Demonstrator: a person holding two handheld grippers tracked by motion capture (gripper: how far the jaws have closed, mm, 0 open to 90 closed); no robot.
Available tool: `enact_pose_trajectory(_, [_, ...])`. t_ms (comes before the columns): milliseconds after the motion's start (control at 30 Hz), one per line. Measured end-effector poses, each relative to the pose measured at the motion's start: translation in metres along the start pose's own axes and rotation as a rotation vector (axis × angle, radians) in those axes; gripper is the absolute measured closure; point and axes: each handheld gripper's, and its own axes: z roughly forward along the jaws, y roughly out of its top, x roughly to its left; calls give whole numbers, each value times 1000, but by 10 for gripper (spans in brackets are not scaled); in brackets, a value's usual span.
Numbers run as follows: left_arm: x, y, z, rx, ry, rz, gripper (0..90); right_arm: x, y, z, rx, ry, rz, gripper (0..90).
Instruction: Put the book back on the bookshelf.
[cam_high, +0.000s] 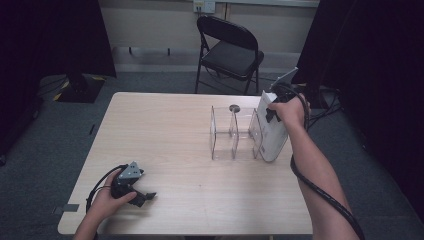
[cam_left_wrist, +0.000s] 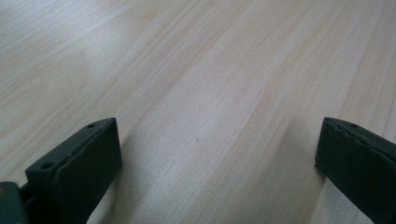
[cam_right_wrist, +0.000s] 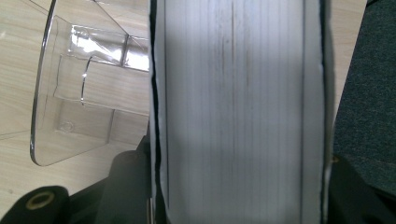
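Book (cam_right_wrist: 236, 112), white-covered and thick, sits clamped between the fingers (cam_right_wrist: 128, 186) of the right gripper (cam_right_wrist: 236, 205), one finger pressed on each cover, page edges facing the camera. It stands tilted at the right end of the clear plastic rack (cam_high: 235, 132), touching or just beside the last divider; which slot it belongs to I cannot tell.

Handling, judged: stiff across the covers while squeezed shut, fairly heavy for a two-finger hold, smooth covers that could slip. Best hold is across both covers near the top edge, as now, so the pages stay closed. The rack looks light and may shift if nudged.

Left gripper (cam_high: 137, 196) rests on the tabletop (cam_high: 165, 150) near the front left corner, fingers (cam_left_wrist: 77, 170) spread wide with nothing between them.

The right gripper view gives the page block, the contact at both covers and the rack's curved divider close up. The high view gives the book's lean, the whole rack, a small dark round thing (cam_high: 234, 108) behind it and a folding chair (cam_high: 230, 50) beyond the tabletop.
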Motion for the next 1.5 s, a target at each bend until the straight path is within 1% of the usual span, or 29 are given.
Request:
enact_pose_trajectory(300, [0,0,0,0,0,1,0,0,-1,0,2,4,0,505])
enact_pose_trajectory(567, [0,0,0,0,0,0,0,-4,-2,0,-2,25,15,491])
enact_pose_trajectory(833, [0,0,0,-1,2,0,0,-6,-3,-3,-7,42,20,464])
enact_pose_trajectory(900, [0,0,0,0,5,4,0,-6,-2,-4,-6,40,16,457])
enact_pose_trajectory(933, [-1,0,0,-2,1,-3,0,-6,-2,-4,-7,41,16,454])
enact_pose_trajectory(967, [0,0,0,-1,4,5,0,-7,-3,-4,-14,41,15,449])
enact_pose_trajectory(1133, [0,0,0,-1,2,0,0,-9,-3,-6,-24,35,13,419])
enact_pose_trajectory(1200, [0,0,0,-1,4,4,0,-9,-3,-7,-30,42,11,422])
enact_pose_trajectory(1300, [0,0,0,-1,4,1,0,-7,-4,-8,-28,39,3,417])
enact_pose_trajectory(1500, [-1,0,0,-1,2,-1,0,-9,-5,-9,-35,46,-5,390])
